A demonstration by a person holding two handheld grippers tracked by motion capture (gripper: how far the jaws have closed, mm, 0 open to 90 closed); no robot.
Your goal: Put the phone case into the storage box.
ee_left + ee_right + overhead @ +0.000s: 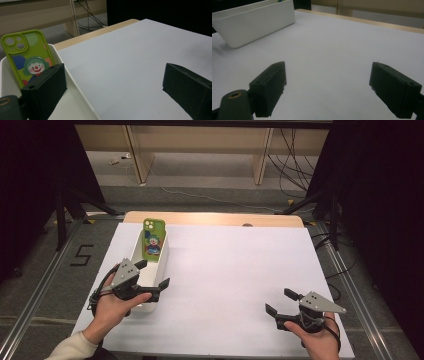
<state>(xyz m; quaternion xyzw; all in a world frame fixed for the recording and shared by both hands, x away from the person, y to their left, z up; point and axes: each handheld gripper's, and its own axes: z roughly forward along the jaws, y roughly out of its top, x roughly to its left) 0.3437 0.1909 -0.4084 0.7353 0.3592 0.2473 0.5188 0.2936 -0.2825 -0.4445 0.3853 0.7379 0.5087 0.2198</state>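
1. We see the worktop (235, 270) covered by a white sheet, its broad middle and right side bare; a strip of wood shows along the far edge.
2. We count one white bin (150, 270), one phone case (152, 239) and two tongs.
3. The bin sits at the left of the worktop, its long axis running near to far.
4. The green phone case with a clown picture stands in the far end of the bin, leaning on the far wall, long axis upright, camera holes at the top.
5. Our left tongs (154, 273) hang over the bin's near end, jaws apart with nothing between them, one jaw over the bin's right rim.
6. Our right tongs (280, 301) rest near the right near corner, jaws wide apart, empty, pointing left and far.
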